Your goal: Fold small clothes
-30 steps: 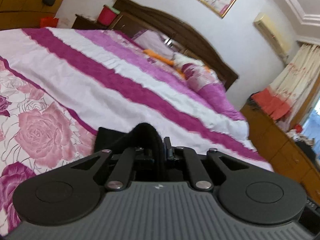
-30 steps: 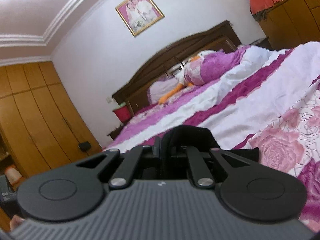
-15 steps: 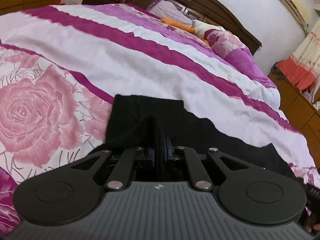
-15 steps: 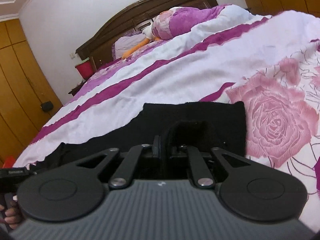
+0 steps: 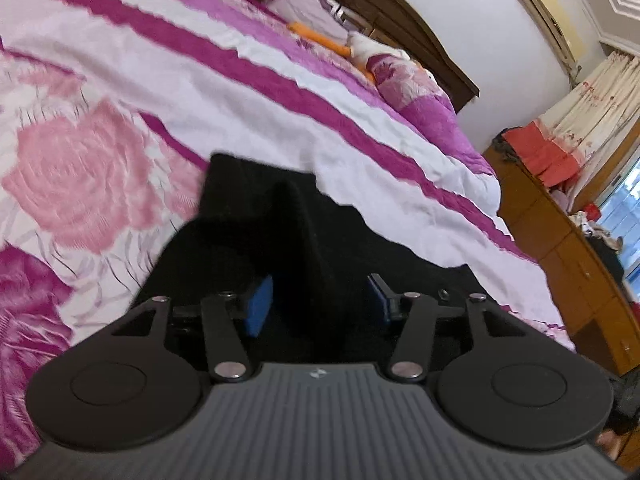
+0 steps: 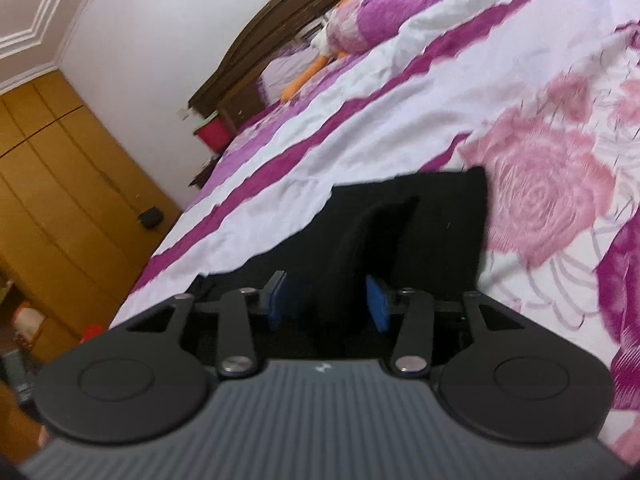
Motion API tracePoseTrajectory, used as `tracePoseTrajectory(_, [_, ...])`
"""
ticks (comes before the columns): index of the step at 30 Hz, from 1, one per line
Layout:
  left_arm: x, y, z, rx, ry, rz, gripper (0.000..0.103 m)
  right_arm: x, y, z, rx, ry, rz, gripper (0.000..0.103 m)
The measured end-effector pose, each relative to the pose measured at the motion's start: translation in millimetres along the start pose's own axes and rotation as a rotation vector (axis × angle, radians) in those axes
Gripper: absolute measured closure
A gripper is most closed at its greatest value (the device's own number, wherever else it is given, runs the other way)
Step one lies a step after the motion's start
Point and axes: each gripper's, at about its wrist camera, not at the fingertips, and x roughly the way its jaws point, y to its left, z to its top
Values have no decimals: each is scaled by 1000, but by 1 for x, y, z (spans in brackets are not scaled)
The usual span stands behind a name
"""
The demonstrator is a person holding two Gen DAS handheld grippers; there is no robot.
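Note:
A black garment point(image 5: 256, 196) lies on the pink and white bedspread point(image 5: 280, 116); it also shows in the right wrist view point(image 6: 444, 208). My left gripper point(image 5: 318, 304) is open, its blue pads point(image 5: 258, 306) apart, with a raised fold of the black cloth standing loose between them. My right gripper point(image 6: 326, 304) is open too, blue pads point(image 6: 376, 300) apart, with another raised fold of the cloth between them. Both grippers sit low over the near edge of the garment.
The bedspread point(image 6: 400, 120) has magenta stripes and large pink roses. Pillows and an orange toy point(image 5: 320, 38) lie by the dark wooden headboard point(image 6: 288, 16). A wooden dresser point(image 5: 568, 260) stands to the right of the bed, wooden wardrobes point(image 6: 60, 184) to the left.
Both grippers were shut on the black cloth and lowered it onto the bed. Now both have opened and the cloth folds stand loose between the pads.

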Motion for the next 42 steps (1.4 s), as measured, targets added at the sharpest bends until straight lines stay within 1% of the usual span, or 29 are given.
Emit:
tracePoseTrajectory(2, [7, 2, 0, -26, -6, 4, 46, 4, 1, -2, -23, -2, -5, 59])
tracePoseTrajectory(3, [10, 2, 1, -32, -4, -2, 47, 6, 1, -2, -29, -3, -5, 62])
tracePoseTrajectory(4, [13, 1, 2, -33, 4, -7, 51, 8, 1, -2, -26, -5, -3, 69])
tracePoseTrajectory(5, [14, -1, 3, -26, 9, -17, 70, 10, 1, -1, -27, -1, -1, 90])
tracePoseTrajectory(6, [15, -4, 6, -13, 16, -40, 78, 12, 1, 1, -24, 6, 0, 93])
tracePoseTrajectory(7, [15, -6, 9, -6, 13, -56, 84, 12, -1, 3, -17, 4, 8, 94])
tracePoseTrajectory(10, [15, -14, 24, 3, -40, -56, 86, 11, 3, 12, -26, -41, 42, 94])
tracePoseTrajectory(11, [17, -15, 30, 0, -55, -44, 86, 12, 4, 18, -23, -61, 53, 94])
tracePoseTrajectory(13, [24, -18, 42, 1, -87, 12, 85, 17, 5, 27, -1, -86, 61, 94])
tracePoseTrajectory(15, [34, -22, 53, 28, -108, 79, 85, 27, 5, 36, 25, -102, 36, 92])
tracePoseTrajectory(17, [45, -25, 60, 41, -116, 132, 83, 40, 6, 44, 33, -117, -25, 91])
tracePoseTrajectory(18, [50, -24, 64, 42, -109, 148, 80, 47, 6, 47, 30, -120, -54, 89])
tracePoseTrajectory(19, [53, -24, 66, 42, -99, 159, 72, 53, 5, 49, 25, -111, -78, 86])
tracePoseTrajectory(20, [56, -23, 67, 37, -91, 163, 62, 60, 4, 50, 22, -97, -112, 80])
tracePoseTrajectory(21, [56, -23, 68, 32, -86, 166, 56, 65, 3, 50, 18, -89, -137, 72])
tracePoseTrajectory(22, [55, -22, 69, 32, -85, 166, 48, 67, 3, 49, 11, -91, -156, 67])
tracePoseTrajectory(23, [53, -22, 69, 40, -91, 162, 45, 66, 2, 48, 6, -99, -168, 63])
tracePoseTrajectory(24, [49, -22, 69, 55, -98, 156, 44, 62, 2, 47, 2, -116, -170, 59])
tracePoseTrajectory(25, [45, -23, 69, 69, -101, 153, 44, 59, 2, 46, -3, -128, -166, 57])
tracePoseTrajectory(28, [31, -27, 64, 102, -119, 127, 44, 42, 9, 43, -55, -150, -149, 56])
tracePoseTrajectory(30, [24, -33, 60, 135, -140, 106, 44, 33, 16, 40, -118, -165, -122, 56])
tracePoseTrajectory(32, [28, -38, 56, 186, -125, 107, 44, 32, 23, 39, -192, -141, -111, 57])
tracePoseTrajectory(34, [39, -39, 53, 216, -95, 146, 44, 41, 26, 39, -246, -100, -127, 57])
tracePoseTrajectory(37, [66, -28, 48, 210, -31, 197, 44, 59, 22, 37, -280, -58, -177, 57])
tracePoseTrajectory(39, [82, -17, 45, 194, 2, 219, 44, 72, 16, 33, -297, -21, -230, 61])
tracePoseTrajectory(40, [86, -13, 44, 196, 4, 218, 44, 78, 12, 29, -301, 1, -236, 61])
tracePoseTrajectory(42, [91, -12, 44, 211, 4, 221, 44, 85, 9, 22, -315, 10, -239, 62])
